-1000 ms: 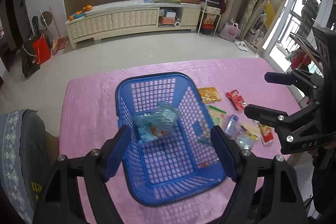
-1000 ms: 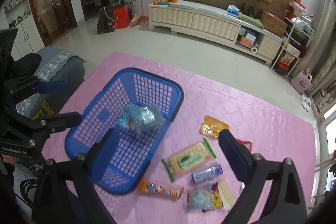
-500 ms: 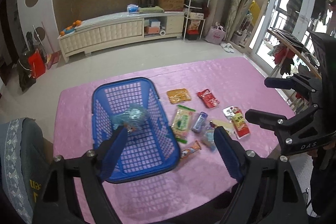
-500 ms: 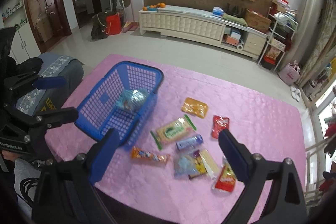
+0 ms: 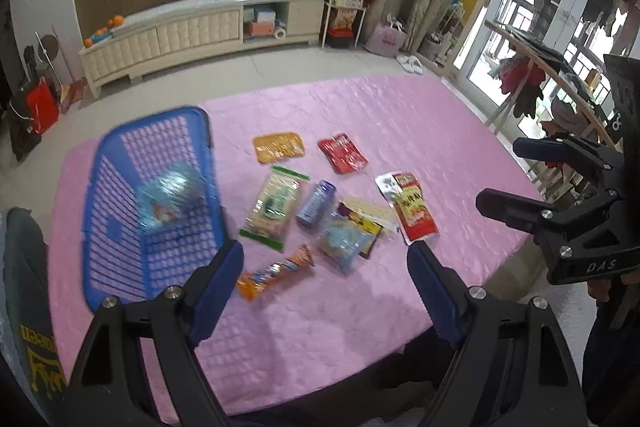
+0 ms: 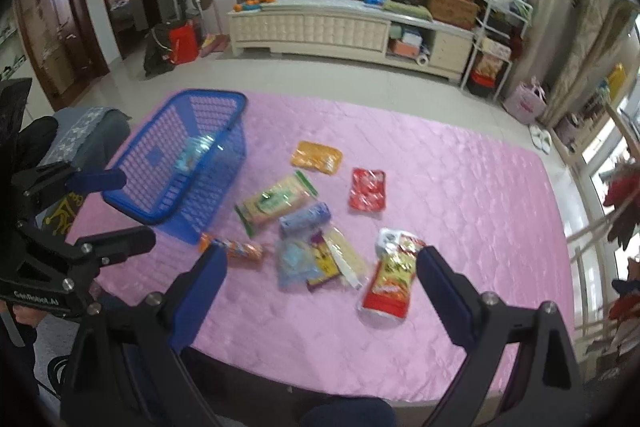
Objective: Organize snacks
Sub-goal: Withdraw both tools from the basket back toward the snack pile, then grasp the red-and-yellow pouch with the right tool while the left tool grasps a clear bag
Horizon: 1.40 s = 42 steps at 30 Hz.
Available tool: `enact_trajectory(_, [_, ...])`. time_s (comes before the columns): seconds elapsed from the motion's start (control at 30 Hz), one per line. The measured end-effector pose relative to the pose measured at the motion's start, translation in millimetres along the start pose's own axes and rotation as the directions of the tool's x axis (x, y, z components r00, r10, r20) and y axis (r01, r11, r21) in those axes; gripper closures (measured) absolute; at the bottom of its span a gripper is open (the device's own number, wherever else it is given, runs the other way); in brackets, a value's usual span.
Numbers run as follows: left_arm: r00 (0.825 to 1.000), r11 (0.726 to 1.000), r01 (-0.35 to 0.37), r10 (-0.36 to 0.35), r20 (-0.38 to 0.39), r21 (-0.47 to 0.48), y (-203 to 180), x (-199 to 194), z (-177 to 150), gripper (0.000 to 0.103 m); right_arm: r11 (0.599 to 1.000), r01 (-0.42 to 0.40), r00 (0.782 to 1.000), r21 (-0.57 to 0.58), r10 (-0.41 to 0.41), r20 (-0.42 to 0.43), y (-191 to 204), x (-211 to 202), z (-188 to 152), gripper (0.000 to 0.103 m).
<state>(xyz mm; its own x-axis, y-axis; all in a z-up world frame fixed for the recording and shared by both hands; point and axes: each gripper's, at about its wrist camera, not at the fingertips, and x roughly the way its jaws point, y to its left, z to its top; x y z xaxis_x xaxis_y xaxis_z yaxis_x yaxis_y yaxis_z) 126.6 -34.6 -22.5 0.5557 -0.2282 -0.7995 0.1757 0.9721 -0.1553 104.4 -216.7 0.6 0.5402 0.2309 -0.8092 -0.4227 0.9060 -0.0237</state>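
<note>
A blue plastic basket (image 5: 120, 155) (image 6: 224, 99) stands on the left of the pink table and holds one light-blue snack bag (image 5: 170, 197) (image 6: 196, 151). Several snack packets lie loose to its right: a green cracker pack (image 5: 274, 205) (image 6: 276, 201), an orange pouch (image 5: 278, 146) (image 6: 316, 157), a red pouch (image 5: 342, 153) (image 6: 368, 189), a purple tube (image 5: 316, 203) (image 6: 306, 219), an orange bar (image 5: 274, 271) (image 6: 236, 249), a red-yellow bag (image 5: 410, 207) (image 6: 394, 279). My left gripper (image 5: 324, 291) and my right gripper (image 6: 320, 295) are both open and empty, held above the table's near edge.
The pink table (image 5: 420, 131) ends close in front of both grippers. A dark chair (image 6: 80, 135) stands at its left end. A white low cabinet (image 6: 328, 27) and shelves (image 6: 496, 23) stand far across the floor. A clothes rack (image 5: 540, 75) is to the right.
Both grippers have pulled back and up from over the basket and swung right. The loose snacks now fill the middle of both views. The light-blue bag stays in the basket.
</note>
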Motion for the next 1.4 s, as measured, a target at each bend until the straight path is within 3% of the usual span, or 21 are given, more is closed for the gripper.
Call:
enact_trajectory(0.43, [0.99, 0.996, 0.003, -0.016, -0.142, -0.091, -30.8, 90.8, -10.3, 0.021, 0.998, 0.024, 0.996, 0.054, -0.019, -0.091, -54.5, 53.8, -33.0, 0.006])
enact_trajectory(0.97, [0.962, 0.979, -0.041, -0.016, -0.272, -0.201, -16.8, 189.8, -14.3, 0.021, 0.994, 0.014, 0.982, 0.104, 0.006, -0.188, -92.1, 139.4, -48.9, 0.006])
enact_trajectory(1.4, [0.938, 0.952, -0.089, -0.019, -0.347, -0.292, 13.8, 244.9, -7.5, 0.021, 0.992, -0.007, 0.979, 0.124, 0.032, -0.201, -98.9, 169.9, -37.2, 0.006])
